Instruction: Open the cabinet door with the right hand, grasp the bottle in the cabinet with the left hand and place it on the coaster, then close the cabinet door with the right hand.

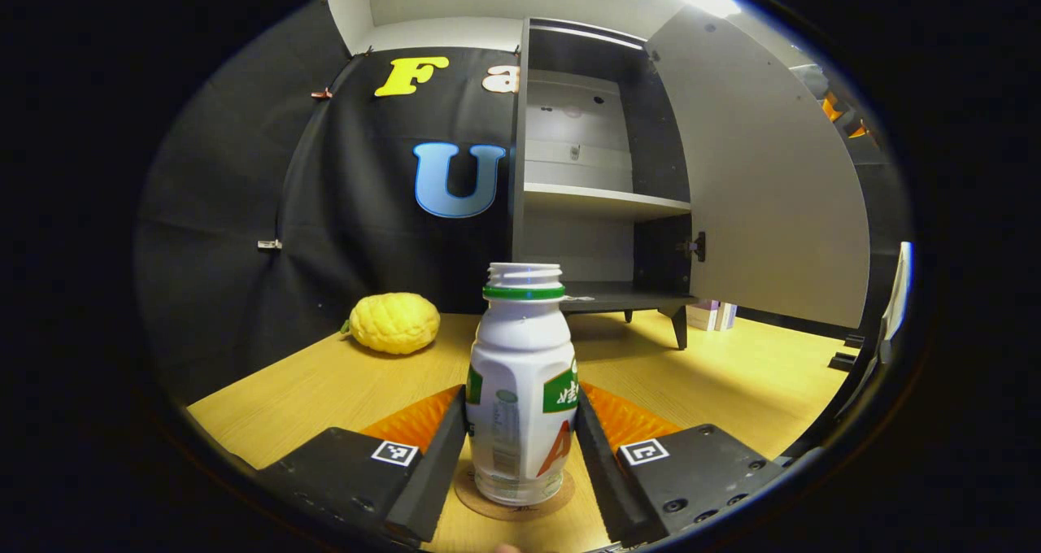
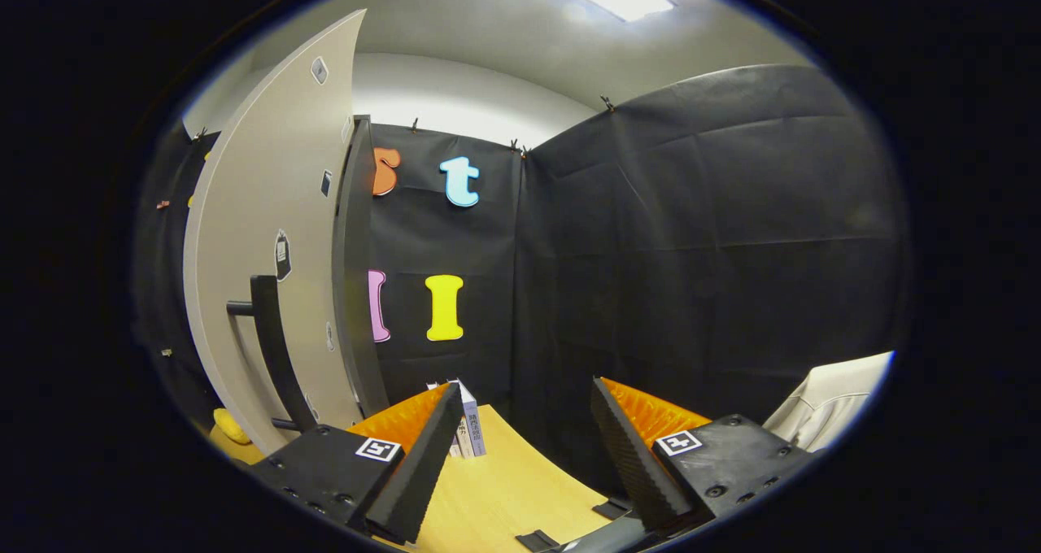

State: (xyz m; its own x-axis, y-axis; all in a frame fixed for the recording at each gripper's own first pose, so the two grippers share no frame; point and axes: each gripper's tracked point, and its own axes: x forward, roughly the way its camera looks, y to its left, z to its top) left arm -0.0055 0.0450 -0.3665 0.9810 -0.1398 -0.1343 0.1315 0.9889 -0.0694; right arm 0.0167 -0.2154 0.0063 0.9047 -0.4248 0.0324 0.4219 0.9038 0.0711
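Left gripper view: the bottle (image 1: 520, 390) is clamped between the left gripper (image 1: 520, 435) jaws, standing on the coaster (image 1: 514, 506). Right gripper (image 2: 520, 447) jaws are held apart, the cabinet door (image 2: 260, 268) to their left.

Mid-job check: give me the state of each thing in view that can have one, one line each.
cabinet door: swung wide open.
door handle: free, nothing on it.
bottle: upright on the coaster, no cap.
coaster: flat on the table, under the bottle.
cabinet: shelves bare.
left gripper: fingers close on both sides of the bottle; contact unclear.
right gripper: open, holding nothing.
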